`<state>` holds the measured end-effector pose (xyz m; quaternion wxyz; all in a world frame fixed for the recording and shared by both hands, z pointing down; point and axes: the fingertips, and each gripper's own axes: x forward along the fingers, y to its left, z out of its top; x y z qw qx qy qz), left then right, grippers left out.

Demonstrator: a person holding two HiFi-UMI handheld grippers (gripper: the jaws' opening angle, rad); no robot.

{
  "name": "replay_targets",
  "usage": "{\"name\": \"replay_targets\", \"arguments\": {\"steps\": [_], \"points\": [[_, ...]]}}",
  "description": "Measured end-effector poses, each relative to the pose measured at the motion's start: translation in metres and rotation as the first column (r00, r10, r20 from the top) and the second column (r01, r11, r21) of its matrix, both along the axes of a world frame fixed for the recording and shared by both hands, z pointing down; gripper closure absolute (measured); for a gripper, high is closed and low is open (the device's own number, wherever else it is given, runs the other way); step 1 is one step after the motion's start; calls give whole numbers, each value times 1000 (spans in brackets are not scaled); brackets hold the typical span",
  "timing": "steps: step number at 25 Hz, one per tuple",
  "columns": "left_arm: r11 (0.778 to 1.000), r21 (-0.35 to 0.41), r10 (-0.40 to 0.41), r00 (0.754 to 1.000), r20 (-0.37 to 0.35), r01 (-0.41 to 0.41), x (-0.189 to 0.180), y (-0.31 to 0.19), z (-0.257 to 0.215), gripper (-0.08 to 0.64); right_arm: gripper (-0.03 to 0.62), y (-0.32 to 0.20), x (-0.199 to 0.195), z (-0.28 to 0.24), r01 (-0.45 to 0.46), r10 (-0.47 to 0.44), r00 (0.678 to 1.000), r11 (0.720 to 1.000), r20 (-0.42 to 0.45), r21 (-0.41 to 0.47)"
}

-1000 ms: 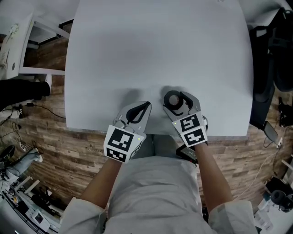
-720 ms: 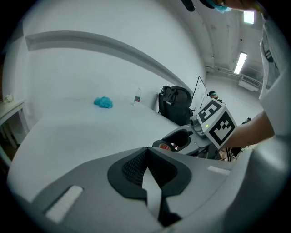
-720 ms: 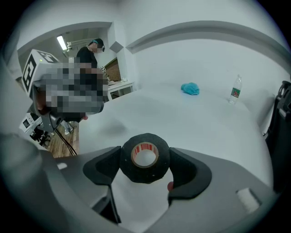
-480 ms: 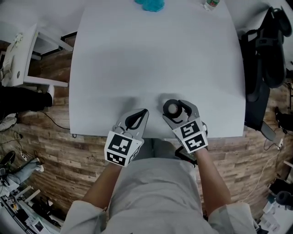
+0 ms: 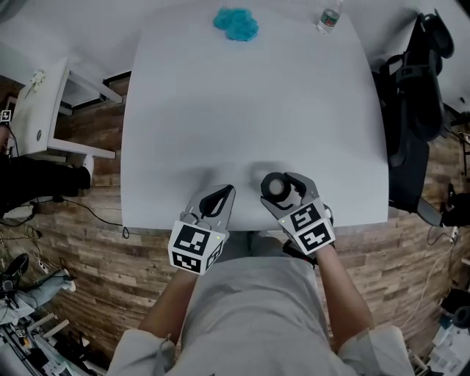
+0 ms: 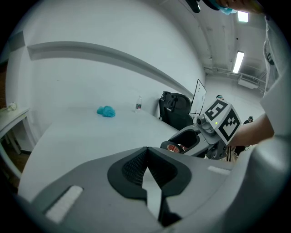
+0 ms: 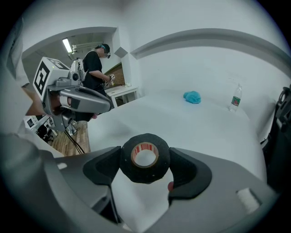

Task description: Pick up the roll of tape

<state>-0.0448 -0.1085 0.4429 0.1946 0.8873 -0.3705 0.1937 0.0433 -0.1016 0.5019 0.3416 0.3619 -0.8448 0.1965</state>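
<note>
A black roll of tape point(image 5: 275, 188) with a red-printed core sits between the jaws of my right gripper point(image 5: 283, 179), which is shut on it just above the near edge of the white table point(image 5: 250, 110). In the right gripper view the roll point(image 7: 136, 170) stands on edge, its hole facing the camera, and the two dark pads of the right gripper point(image 7: 145, 157) press its sides. My left gripper point(image 5: 228, 190) hovers beside it on the left, jaws together and empty. In the left gripper view its tips point(image 6: 145, 149) meet, and the tape point(image 6: 174, 148) shows to the right.
A blue crumpled cloth point(image 5: 236, 23) and a small water bottle point(image 5: 328, 17) lie at the table's far edge. A black chair with bags point(image 5: 415, 95) stands at the right and a white side table point(image 5: 37, 110) at the left. A person point(image 7: 96, 63) stands in the background.
Both grippers have risen a little above the table's near edge, the tape staying in the right one. The head view now takes in the far edge with the cloth and bottle.
</note>
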Motion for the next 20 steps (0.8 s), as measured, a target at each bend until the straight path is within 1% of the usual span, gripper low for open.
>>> {"name": "replay_targets", "arguments": {"steps": [5,8,14,17,20], "points": [[1000,8,4,1000,-2,-4,0,7,-9,541,253,3,0,-16,8,-8,1000,1000,8,26],[1000,11,10,1000,-1,-10,1,12,-13,541,253,8,2,-22,11,-11,1000,1000,6,21],[999,16,47,999,-8,-47,11,21,-21,541,253,16,0,-32,22,-22,1000,999,19,30],[999,21,34,999,-20,-34,9,20,-25,541,253,18,1,-39,11,-11,1000,999,24,32],[999,28,35,999,-15,-35,8,21,-28,541,253,21,3,-43,11,-12,1000,999,21,40]]}}
